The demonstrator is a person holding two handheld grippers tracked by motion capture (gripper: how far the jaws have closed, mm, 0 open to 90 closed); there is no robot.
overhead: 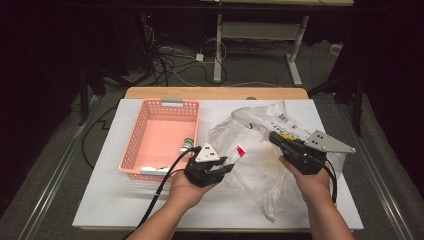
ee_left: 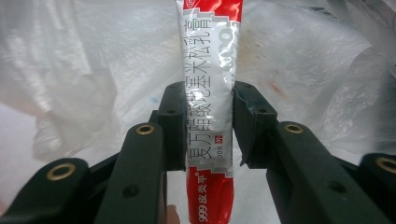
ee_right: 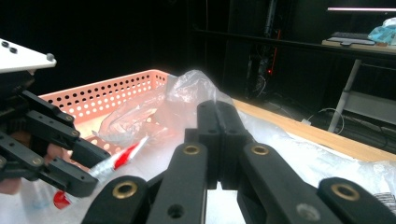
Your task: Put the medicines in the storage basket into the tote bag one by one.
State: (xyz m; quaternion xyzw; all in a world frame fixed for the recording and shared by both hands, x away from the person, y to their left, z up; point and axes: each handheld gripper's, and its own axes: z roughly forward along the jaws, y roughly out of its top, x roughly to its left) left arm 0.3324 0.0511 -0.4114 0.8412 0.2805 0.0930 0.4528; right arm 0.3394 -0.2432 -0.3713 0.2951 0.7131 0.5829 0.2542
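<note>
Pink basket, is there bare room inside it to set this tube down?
Yes. The pink basket's floor is bare across its middle and far end. Its near end is crowded: a small green-capped bottle and a white item. Right of it, the plastic bag covers the table.

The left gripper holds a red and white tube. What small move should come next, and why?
Probably carry the tube left, over the pink basket. The left gripper already clamps it clear of the plastic bag, which the right gripper pins shut.
</note>
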